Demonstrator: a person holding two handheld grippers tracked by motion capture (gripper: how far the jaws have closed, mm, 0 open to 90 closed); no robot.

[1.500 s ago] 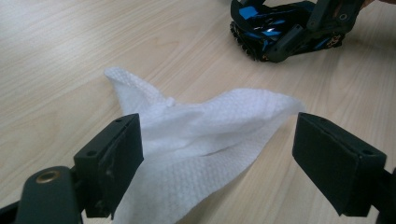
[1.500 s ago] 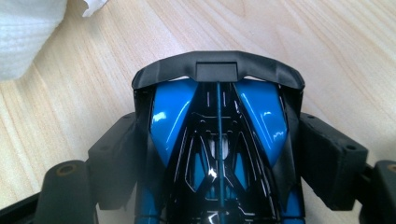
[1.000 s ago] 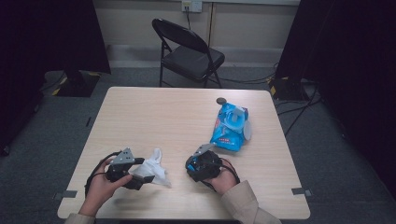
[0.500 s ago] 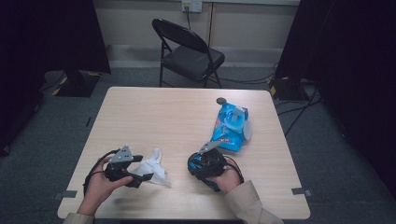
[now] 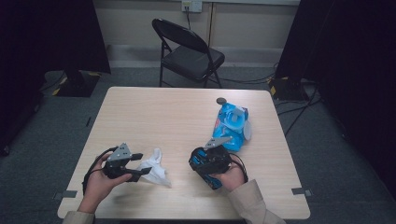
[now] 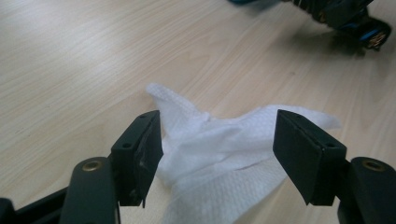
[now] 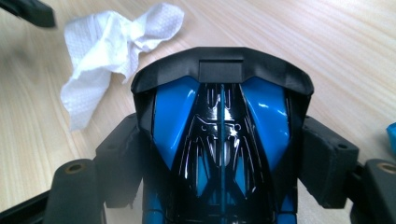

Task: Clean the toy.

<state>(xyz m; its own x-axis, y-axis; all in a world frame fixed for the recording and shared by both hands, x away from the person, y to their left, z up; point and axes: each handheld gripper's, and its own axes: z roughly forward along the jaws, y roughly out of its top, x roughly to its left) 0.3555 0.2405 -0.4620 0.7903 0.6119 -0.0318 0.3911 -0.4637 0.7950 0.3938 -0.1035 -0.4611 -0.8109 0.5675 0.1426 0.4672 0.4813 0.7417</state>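
Left claw (image 6: 217,154): jaws apart, just been closing around wipe (image 6: 224,149) to pick it up.
Right claw (image 7: 222,163): clamped on toy car (image 7: 222,135), steadying it for wiping.

On the table (image 5: 154,116), the crumpled wipe (image 5: 155,169) lies near the front edge, left of centre — just right of the left gripper (image 5: 140,164), whose jaws stand either side of its near end. The right gripper (image 5: 205,163) sits right of the wipe, a toy car (image 7: 219,140) between its jaws. Behind it lies the wipes pack (image 5: 231,123) — possibly touching it. A folding chair (image 5: 187,51) stands beyond the table's far edge.
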